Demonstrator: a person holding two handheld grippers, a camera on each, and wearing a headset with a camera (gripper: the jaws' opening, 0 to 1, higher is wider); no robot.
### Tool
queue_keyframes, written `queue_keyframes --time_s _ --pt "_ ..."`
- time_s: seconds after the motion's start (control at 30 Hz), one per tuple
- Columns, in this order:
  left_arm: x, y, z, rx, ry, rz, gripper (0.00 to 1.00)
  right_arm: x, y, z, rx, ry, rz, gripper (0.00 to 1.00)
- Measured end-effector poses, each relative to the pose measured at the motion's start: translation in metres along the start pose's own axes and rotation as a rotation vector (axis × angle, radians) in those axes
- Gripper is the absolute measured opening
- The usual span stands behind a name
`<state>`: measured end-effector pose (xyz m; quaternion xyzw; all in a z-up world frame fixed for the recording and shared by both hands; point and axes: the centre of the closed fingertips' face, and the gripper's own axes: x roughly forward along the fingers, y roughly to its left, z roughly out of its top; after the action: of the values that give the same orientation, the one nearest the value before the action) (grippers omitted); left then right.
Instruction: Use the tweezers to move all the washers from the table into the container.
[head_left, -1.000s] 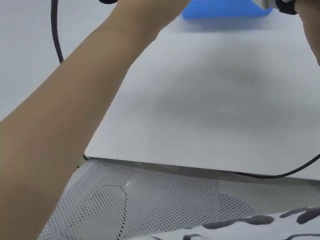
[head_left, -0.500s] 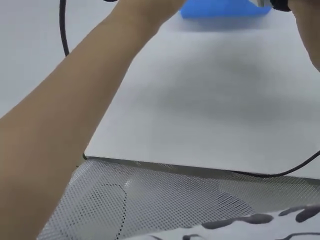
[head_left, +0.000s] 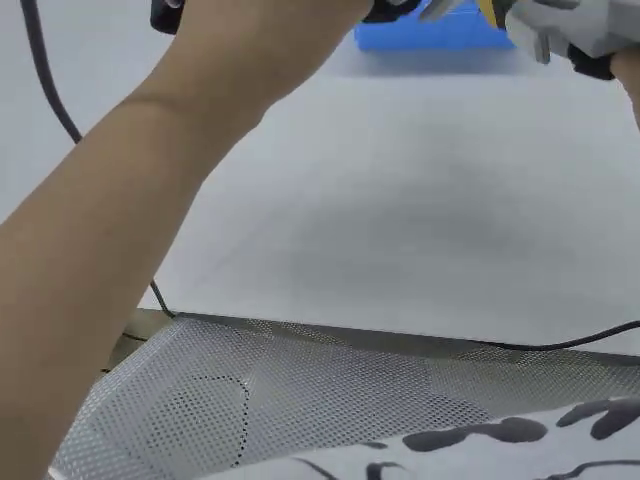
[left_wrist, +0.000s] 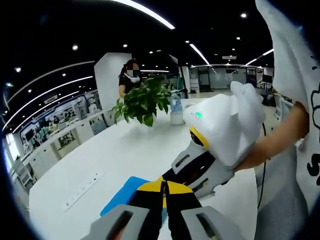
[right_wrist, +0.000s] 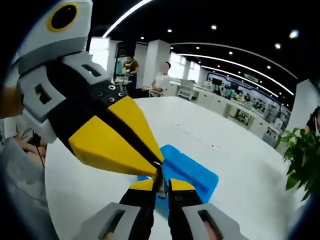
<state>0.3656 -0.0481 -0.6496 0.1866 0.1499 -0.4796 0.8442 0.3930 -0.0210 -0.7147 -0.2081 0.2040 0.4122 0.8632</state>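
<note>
Apparently mid-handover: the left tool (left_wrist: 165, 186), jaws together, meets the right tool (right_wrist: 160, 186), clamped on a thin grey sliver, likely the tweezers (right_wrist: 159, 180), above the container (right_wrist: 196, 176). Next, steady that grip.

The left gripper (left_wrist: 164, 185) and the right gripper (right_wrist: 161, 182) each have black jaws tipped in yellow, on pale grey and white bodies. The container (right_wrist: 192, 175) is bright blue against the plain white table (head_left: 420, 220). The plant (left_wrist: 145, 102) is green, the cable (head_left: 45, 70) is black, and the shirt (head_left: 300, 400) is white with a fine dotted mesh and black marks.
</note>
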Motion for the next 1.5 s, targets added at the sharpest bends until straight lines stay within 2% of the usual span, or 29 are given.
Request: queue_keyframes --time_s 0.03,0.07,0.2,0.3,0.43,0.53,0.67,0.8,0.87,0.93,1.03,1.1,1.17,1.2,1.27,1.3,1.33,1.43,1.47,1.5 --pt "-0.002 -0.005 -0.001 0.003 0.002 -0.015 0.00 -0.003 0.005 -0.002 -0.023 0.009 0.009 0.05" --pt "-0.003 -0.013 -0.004 0.000 0.007 -0.052 0.00 -0.008 0.013 -0.008 -0.045 0.033 0.024 0.05" --pt "-0.007 -0.036 -0.019 -0.012 0.041 -0.131 0.00 -0.021 0.031 -0.025 -0.010 0.069 0.062 0.06" --pt "-0.007 -0.053 -0.031 0.010 0.078 -0.175 0.00 -0.027 0.039 -0.039 -0.008 0.100 0.063 0.07" --pt "-0.006 -0.069 -0.048 0.058 0.127 -0.238 0.00 -0.032 0.050 -0.059 -0.020 0.151 0.059 0.08" --pt "-0.001 -0.073 -0.063 0.072 0.151 -0.257 0.00 -0.030 0.056 -0.071 -0.052 0.186 0.054 0.09" --pt "0.003 -0.073 -0.092 0.118 0.238 -0.255 0.00 -0.018 0.060 -0.087 -0.114 0.225 0.052 0.10" --pt "0.005 -0.069 -0.103 0.119 0.258 -0.246 0.00 -0.010 0.062 -0.090 -0.137 0.231 0.046 0.10" --pt "0.005 -0.067 -0.111 0.118 0.275 -0.246 0.00 -0.010 0.064 -0.091 -0.143 0.231 0.053 0.10" --pt "0.003 -0.064 -0.121 0.148 0.319 -0.252 0.00 -0.012 0.065 -0.090 -0.144 0.230 0.055 0.10" --pt "0.004 -0.062 -0.136 0.156 0.364 -0.279 0.00 -0.022 0.067 -0.087 -0.128 0.228 0.066 0.15" --pt "0.004 -0.059 -0.146 0.166 0.395 -0.287 0.00 -0.029 0.068 -0.084 -0.086 0.209 0.077 0.18" --pt "0.005 -0.055 -0.158 0.175 0.433 -0.287 0.00 -0.037 0.073 -0.086 0.023 0.200 0.096 0.24" --pt "0.005 -0.054 -0.163 0.178 0.451 -0.287 0.00 -0.041 0.079 -0.088 0.106 0.195 0.118 0.26" --pt "0.005 -0.050 -0.178 0.199 0.507 -0.291 0.00 -0.046 0.082 -0.092 0.191 0.186 0.122 0.31" --pt "0.006 -0.049 -0.182 0.223 0.515 -0.281 0.00 -0.049 0.083 -0.094 0.213 0.183 0.124 0.32" --pt "0.007 -0.050 -0.185 0.222 0.514 -0.284 0.00 -0.054 0.082 -0.097 0.224 0.188 0.109 0.32" --pt "0.000 -0.052 -0.196 0.201 0.552 -0.292 0.00 -0.062 0.077 -0.097 0.225 0.176 0.077 0.31" --pt "0.005 -0.051 -0.195 0.166 0.536 -0.275 0.00 -0.065 0.075 -0.099 0.234 0.175 0.066 0.31" --pt "0.008 -0.050 -0.193 0.160 0.519 -0.275 0.00 -0.067 0.074 -0.099 0.241 0.170 0.059 0.31"
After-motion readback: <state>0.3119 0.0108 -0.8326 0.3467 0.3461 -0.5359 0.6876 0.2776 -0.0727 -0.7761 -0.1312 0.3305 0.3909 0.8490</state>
